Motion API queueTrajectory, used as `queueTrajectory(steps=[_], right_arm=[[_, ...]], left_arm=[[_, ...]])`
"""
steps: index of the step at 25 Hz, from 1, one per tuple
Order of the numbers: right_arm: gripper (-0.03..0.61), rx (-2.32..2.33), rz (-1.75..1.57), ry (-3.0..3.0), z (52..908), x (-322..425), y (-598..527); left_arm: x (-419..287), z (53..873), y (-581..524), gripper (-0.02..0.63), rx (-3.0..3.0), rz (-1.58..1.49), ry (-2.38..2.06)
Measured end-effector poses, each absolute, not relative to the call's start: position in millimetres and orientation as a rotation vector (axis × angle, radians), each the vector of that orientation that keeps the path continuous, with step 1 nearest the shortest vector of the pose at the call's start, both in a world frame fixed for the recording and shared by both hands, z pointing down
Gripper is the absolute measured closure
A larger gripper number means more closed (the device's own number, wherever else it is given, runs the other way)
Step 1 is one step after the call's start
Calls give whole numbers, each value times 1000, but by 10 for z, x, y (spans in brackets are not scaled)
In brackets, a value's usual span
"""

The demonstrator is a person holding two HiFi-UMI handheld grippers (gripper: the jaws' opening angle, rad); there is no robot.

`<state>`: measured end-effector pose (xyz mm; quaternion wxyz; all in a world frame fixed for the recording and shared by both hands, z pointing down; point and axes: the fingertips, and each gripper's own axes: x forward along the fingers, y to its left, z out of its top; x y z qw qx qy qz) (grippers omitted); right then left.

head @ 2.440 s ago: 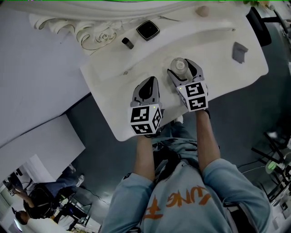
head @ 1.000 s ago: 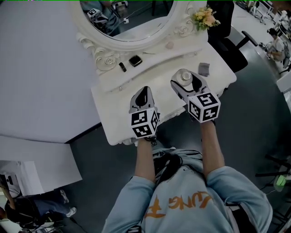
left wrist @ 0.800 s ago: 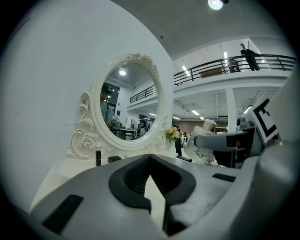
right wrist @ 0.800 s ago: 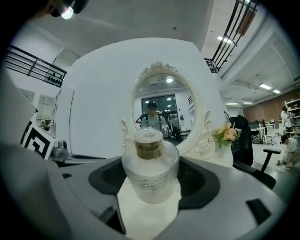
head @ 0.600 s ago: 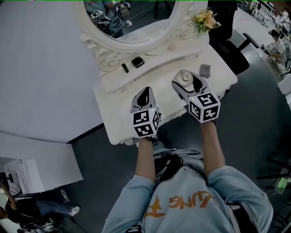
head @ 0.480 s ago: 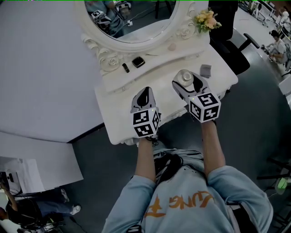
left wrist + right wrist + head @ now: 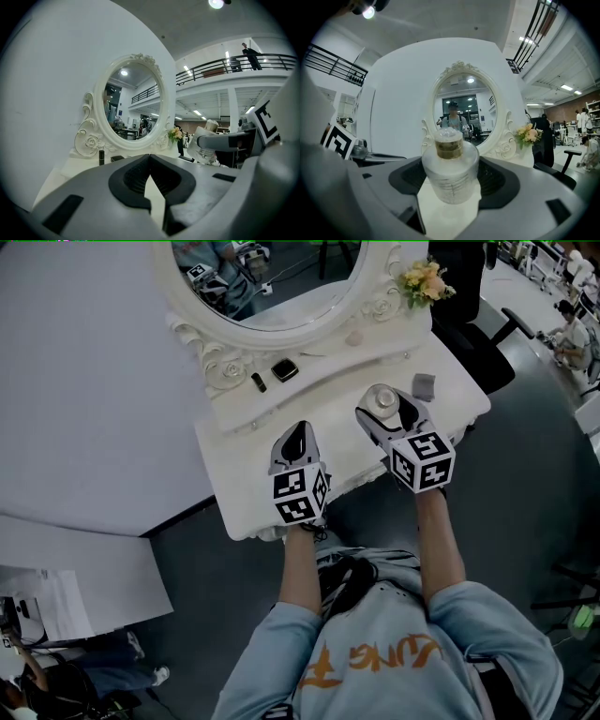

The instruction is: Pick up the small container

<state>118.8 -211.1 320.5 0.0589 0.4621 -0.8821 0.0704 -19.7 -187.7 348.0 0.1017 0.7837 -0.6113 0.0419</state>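
The small container (image 7: 450, 171) is a clear round bottle with a gold collar and a clear cap. My right gripper (image 7: 451, 187) is shut on its body, one dark pad on each side. In the head view the container (image 7: 380, 398) sits at the tip of the right gripper (image 7: 384, 409), over the right half of the white vanity table (image 7: 234, 465). My left gripper (image 7: 296, 434) is over the table's front middle, apart from the bottle. In its own view the left gripper (image 7: 150, 161) is shut with nothing between its pads, and the container (image 7: 208, 140) shows at the right.
An oval mirror (image 7: 272, 287) in an ornate white frame stands at the table's back. Before it lie a black compact (image 7: 284, 368) and a small dark tube (image 7: 258, 381). A grey box (image 7: 424, 384) and flowers (image 7: 424, 279) are at the right. A black chair (image 7: 478, 343) stands beyond.
The head view has pulled back since 2.4 s ago, so the mirror now shows. Over the last second both grippers and the bottle have hardly shifted.
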Motion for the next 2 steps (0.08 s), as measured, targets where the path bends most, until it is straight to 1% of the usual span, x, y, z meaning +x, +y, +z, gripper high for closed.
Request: queueTrajectory(steps=[2], right_arm=[[250, 1399, 211, -2671, 3204, 1195, -2104]], left_arm=[[-193, 3479, -1873, 592, 2314, 123, -1805]])
